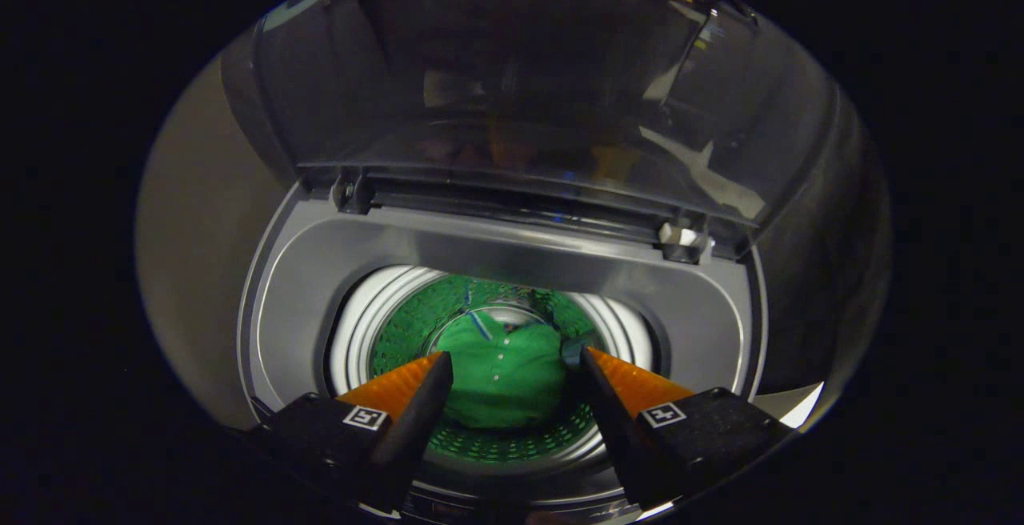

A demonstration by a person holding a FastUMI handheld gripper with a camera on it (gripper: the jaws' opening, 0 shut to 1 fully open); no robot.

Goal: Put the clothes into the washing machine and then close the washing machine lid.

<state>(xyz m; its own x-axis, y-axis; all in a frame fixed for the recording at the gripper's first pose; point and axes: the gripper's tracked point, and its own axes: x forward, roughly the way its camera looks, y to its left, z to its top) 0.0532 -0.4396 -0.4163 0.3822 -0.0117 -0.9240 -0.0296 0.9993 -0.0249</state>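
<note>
Green garment (pixel 504 377) in drum (pixel 400 325): side edges hidden behind hand-held gripper (pixel 512 365) fingers (pixel 408 397). Drum floor mostly covered by garment. Raised lid (pixel 520 69): dim reflections, contents indistinct. Dark patch beside right fingertip unidentifiable.

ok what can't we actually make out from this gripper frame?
- Green shirt in the drum: its sides are hidden behind the open gripper's fingers.
- Drum bottom: covered by the shirt.
- Beyond the raised lid: dim, lost in reflections.
- Washer's front rim: cut off behind the finger bases.
</note>
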